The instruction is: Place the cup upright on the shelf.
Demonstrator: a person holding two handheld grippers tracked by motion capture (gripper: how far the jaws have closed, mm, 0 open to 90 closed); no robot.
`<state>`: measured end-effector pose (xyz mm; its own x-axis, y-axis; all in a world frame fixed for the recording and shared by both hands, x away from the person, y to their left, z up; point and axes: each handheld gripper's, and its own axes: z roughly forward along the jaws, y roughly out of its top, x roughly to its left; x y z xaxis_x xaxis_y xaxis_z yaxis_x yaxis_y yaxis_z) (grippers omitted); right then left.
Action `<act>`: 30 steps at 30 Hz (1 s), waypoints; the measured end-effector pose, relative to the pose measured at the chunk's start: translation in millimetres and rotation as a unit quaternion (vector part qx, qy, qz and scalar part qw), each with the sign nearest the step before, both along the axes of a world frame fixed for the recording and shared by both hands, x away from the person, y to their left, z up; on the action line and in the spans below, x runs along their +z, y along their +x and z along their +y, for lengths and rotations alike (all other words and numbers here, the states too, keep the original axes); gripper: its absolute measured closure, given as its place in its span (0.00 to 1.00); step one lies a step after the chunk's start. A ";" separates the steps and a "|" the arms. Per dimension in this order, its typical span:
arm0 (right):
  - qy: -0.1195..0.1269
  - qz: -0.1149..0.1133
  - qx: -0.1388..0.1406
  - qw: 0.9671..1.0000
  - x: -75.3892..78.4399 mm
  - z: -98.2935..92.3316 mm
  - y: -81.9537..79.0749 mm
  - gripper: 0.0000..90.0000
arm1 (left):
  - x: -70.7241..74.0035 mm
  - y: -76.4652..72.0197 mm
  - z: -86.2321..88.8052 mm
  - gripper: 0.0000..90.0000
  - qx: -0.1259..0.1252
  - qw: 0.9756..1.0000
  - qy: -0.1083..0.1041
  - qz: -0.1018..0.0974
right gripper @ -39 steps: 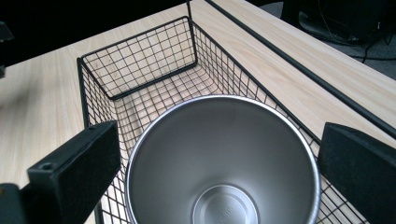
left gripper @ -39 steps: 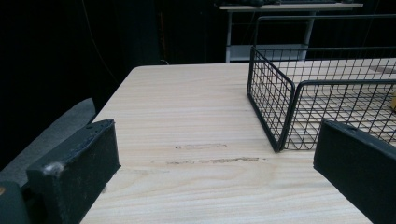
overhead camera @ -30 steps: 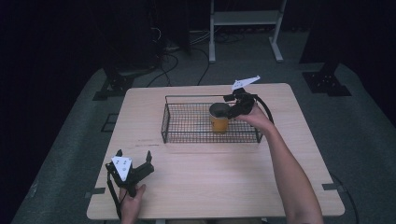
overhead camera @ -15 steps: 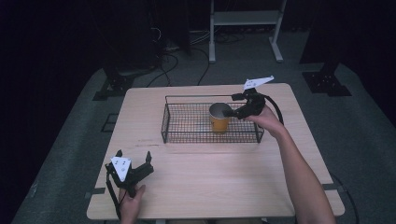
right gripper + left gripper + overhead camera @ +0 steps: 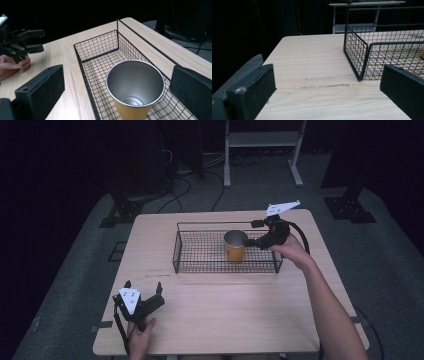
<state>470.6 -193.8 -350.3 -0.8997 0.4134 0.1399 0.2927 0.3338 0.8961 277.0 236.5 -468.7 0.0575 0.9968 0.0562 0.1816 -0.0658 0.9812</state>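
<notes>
While the person's right hand (image 5: 290, 251) reaches over the far side of the table (image 5: 225, 320), the right gripper (image 5: 252, 234) hangs just beside the orange cup (image 5: 235, 246), its jaws spread and gripping nothing. The cup stands upright inside the black wire basket (image 5: 200, 255), close to the basket's right end and right in front of that gripper's jaws. Nearer the person, the left gripper (image 5: 145, 296) sits low at the table's near left corner, held in the left hand (image 5: 140, 337), jaws parted, well apart from the basket.

From the left gripper view, the two black jaws stand wide apart with bare wood between them. Ahead and to the right of them rises the basket's near corner (image 5: 362, 62), and a sliver of the cup (image 5: 422, 53) peeks in at the far right edge.

From the right gripper view, the jaws are open on either side of the cup (image 5: 136, 87), which sits between and just beyond them, its steel inside showing and its rim clear of both pads. The basket (image 5: 100, 47) stretches away past the cup, and off to the left the other gripper (image 5: 37, 41) shows with fingers (image 5: 12, 65) curled under it.
</notes>
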 end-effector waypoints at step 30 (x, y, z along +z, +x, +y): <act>-0.004 0.015 -0.016 1.000 -18.2 -33.0 -23.4 0.00 | -0.2 -0.4 -1.4 0.00 -0.003 1.000 0.006 -0.001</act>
<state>447.2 -226.8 -368.4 -0.8818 0.4428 0.1622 0.3293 0.3320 0.8839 276.6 235.1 -468.9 0.0633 0.9957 0.0680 0.1782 -0.0783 0.9809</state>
